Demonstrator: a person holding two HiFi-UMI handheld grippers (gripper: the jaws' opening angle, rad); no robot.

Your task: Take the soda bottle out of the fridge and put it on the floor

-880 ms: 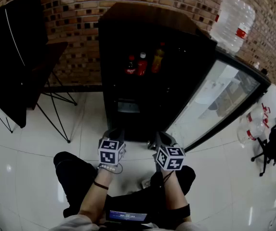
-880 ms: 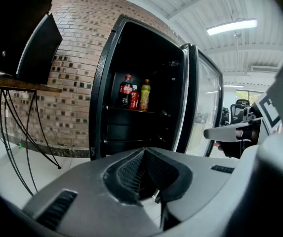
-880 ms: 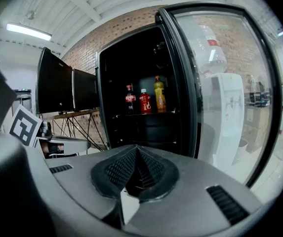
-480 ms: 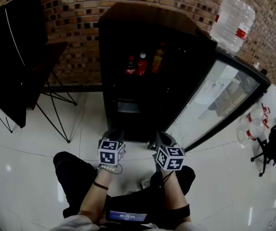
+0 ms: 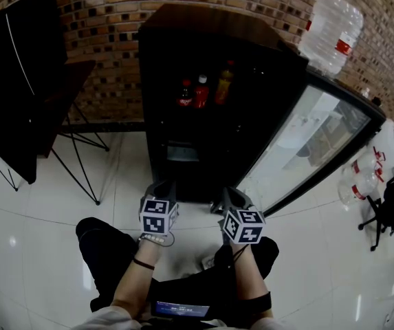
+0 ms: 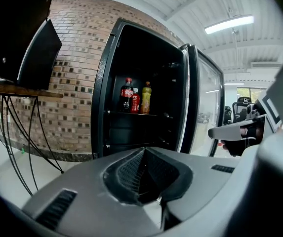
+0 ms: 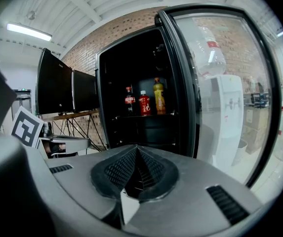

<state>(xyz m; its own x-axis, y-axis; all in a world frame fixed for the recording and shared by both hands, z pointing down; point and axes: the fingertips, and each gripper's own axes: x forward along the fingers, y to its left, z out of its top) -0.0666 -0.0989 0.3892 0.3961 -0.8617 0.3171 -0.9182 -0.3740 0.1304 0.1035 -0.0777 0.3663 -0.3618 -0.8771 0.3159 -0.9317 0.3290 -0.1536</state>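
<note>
The black fridge (image 5: 203, 53) stands open, with three bottles on its upper shelf. A dark soda bottle (image 5: 185, 93) with a red label is on the left, a red bottle (image 5: 201, 91) in the middle, a yellow one (image 5: 225, 83) on the right. The left gripper view shows the soda bottle (image 6: 127, 95) far ahead, and so does the right gripper view, soda bottle (image 7: 129, 100). My left gripper (image 5: 162, 188) and right gripper (image 5: 228, 196) hover side by side low before the fridge, well short of the shelf. Both are shut and hold nothing: left gripper (image 6: 143, 149), right gripper (image 7: 137, 147).
The glass door (image 5: 313, 143) swings out to the right. A large water jug (image 5: 333, 31) lies on the fridge top. A black screen (image 5: 18, 81) on thin legs stands at the left. Water bottles (image 5: 362, 184) and a chair (image 5: 392, 198) are at the far right. White tiled floor (image 5: 38, 239).
</note>
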